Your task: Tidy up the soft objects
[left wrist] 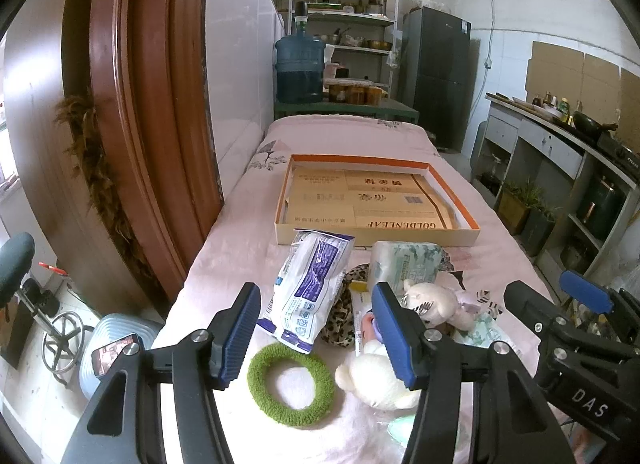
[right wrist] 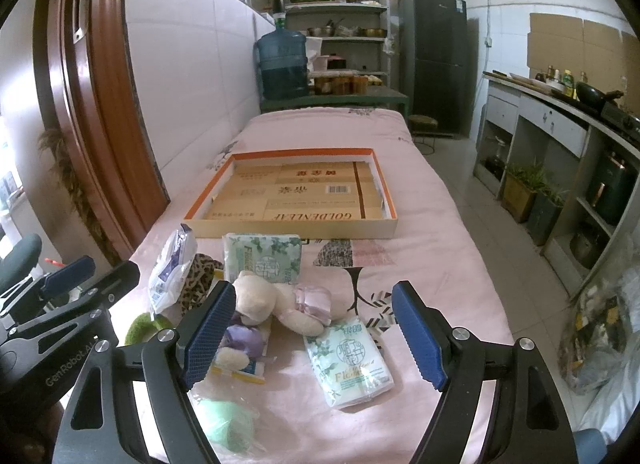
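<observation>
**Both grippers poised, nothing picked**

The left gripper (left wrist: 316, 334) hangs released over the green ring (left wrist: 291, 383); the right gripper (right wrist: 316, 338) stands equally wide above a tissue pack (right wrist: 347, 360), holding nothing; bears, wipes and tissues lie heaped on the pink bedcover (right wrist: 420, 248) just short of the shallow cardboard tray (right wrist: 288, 230), probably their destination, which holds only flattened cartons.
</observation>
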The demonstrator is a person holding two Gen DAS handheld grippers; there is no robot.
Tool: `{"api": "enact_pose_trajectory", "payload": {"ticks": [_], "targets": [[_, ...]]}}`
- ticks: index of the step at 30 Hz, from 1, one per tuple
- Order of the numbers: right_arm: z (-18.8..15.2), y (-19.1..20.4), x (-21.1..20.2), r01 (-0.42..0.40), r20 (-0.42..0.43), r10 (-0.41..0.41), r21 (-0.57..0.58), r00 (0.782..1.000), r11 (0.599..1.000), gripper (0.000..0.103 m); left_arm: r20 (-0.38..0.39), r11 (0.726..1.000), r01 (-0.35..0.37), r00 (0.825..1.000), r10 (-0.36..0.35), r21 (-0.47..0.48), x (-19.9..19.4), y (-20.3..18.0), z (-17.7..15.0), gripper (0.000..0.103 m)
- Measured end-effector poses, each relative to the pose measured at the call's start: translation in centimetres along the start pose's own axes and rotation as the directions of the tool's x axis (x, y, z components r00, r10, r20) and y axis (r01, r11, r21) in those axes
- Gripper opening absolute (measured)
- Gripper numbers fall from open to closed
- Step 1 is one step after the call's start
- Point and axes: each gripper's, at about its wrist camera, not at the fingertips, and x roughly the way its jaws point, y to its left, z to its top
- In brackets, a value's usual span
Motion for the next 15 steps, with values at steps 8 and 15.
{"api": "enact_pose_trajectory", "payload": {"ticks": [8, 15], "targets": [[-0.5, -0.2, 0.3, 0.001, -0.003, -0.001, -0.005, 1.000, 1.000, 0.082, 0.001, 1.000, -0.006, 1.000, 0.006, -0.003, 0.1, 0.2, -0.1, 0.058], [-1.6, -1.7, 1.4, 0.003, -0.045, -0.003, 0.005, 0.999, 1.000, 0.082, -0.023, 0.994, -0.052, 0.999, 0.050, -0.097, 1.2, 4.5, -1.0, 0.058]]}}
